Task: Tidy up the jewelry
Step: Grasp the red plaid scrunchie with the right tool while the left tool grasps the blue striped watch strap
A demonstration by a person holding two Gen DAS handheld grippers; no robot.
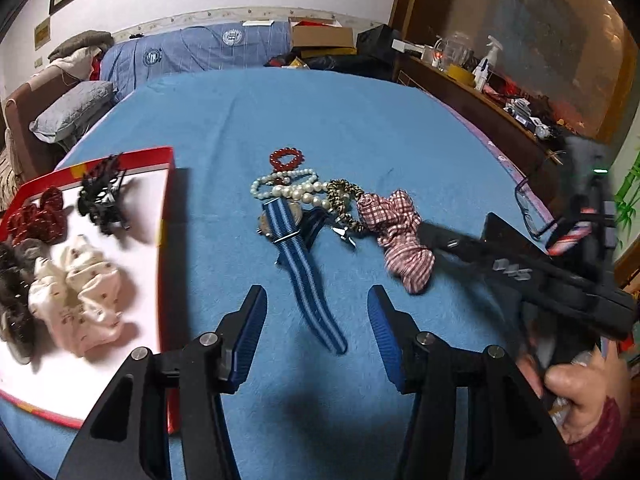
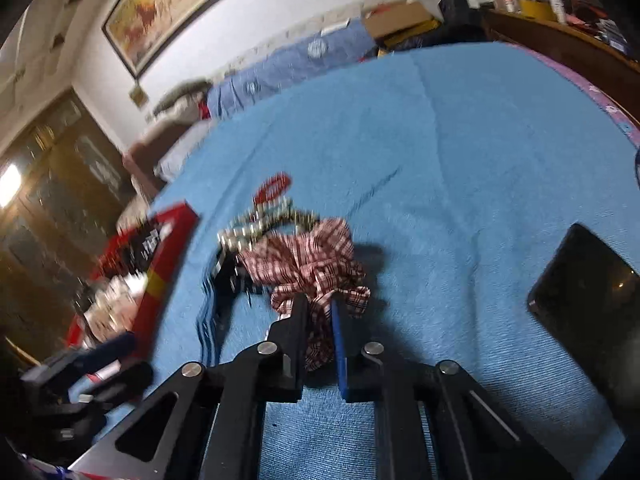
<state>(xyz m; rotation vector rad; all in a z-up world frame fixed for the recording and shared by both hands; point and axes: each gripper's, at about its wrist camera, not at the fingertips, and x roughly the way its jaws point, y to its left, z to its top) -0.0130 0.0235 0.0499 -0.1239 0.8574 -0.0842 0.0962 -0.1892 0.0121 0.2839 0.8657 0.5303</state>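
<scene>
My right gripper (image 2: 319, 305) is shut on the red plaid scrunchie (image 2: 308, 258), whose cloth is pinched between the pads; the left wrist view shows the same scrunchie (image 1: 394, 228) with the right gripper (image 1: 430, 232) reaching in from the right. My left gripper (image 1: 318, 300) hangs open above the blue cloth, with the tail of a blue striped watch strap (image 1: 298, 268) lying between its fingers, untouched. Behind the strap lie a pearl necklace (image 1: 288, 189), a red bead bracelet (image 1: 286, 159) and a leopard-print scrunchie (image 1: 344, 196).
A red-rimmed white tray (image 1: 160, 208) at the left holds a cream scrunchie (image 1: 78, 300), a red dotted scrunchie (image 1: 38, 218), a black claw clip (image 1: 102, 196) and grey hair pieces. A dark phone (image 2: 592, 304) and glasses (image 1: 532, 212) lie at the right. A hand (image 1: 580, 388) grips the right tool.
</scene>
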